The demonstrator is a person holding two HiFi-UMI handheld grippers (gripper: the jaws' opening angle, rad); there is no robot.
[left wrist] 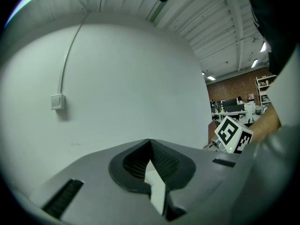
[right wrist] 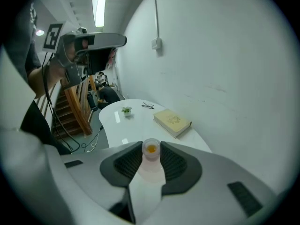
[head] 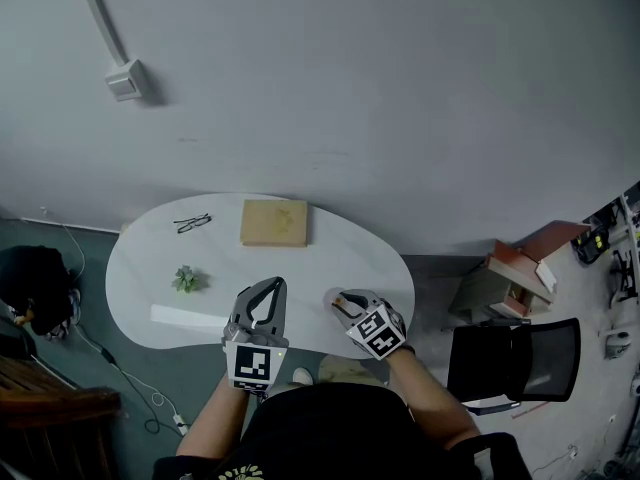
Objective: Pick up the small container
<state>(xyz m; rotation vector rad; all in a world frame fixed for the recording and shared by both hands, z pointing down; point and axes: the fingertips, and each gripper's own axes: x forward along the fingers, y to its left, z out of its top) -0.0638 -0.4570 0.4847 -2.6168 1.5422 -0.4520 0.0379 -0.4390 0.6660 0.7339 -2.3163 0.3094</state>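
The small container (right wrist: pixel 151 150), a clear round pot with something orange inside, sits pinched between the tips of my right gripper (right wrist: pixel 151 153); both pads press on its sides. In the head view the container (head: pixel 332 296) shows as a pale disc at the right gripper (head: pixel 338 303), over the near edge of the white table (head: pixel 340 248). My left gripper (head: pixel 272 286) hangs beside it over the same edge, its tips together and nothing between them. In the left gripper view the left gripper (left wrist: pixel 150 143) points at the bare wall, and the right gripper's marker cube (left wrist: pixel 233 134) shows at the right.
On the table lie a tan book (head: pixel 274 222) at the back, a pair of glasses (head: pixel 192 223) and a small green plant (head: pixel 186 279) at the left. A black chair (head: pixel 515 360) and stacked boxes (head: pixel 520 268) stand to the right. A wooden stair (right wrist: pixel 70 111) is at the left.
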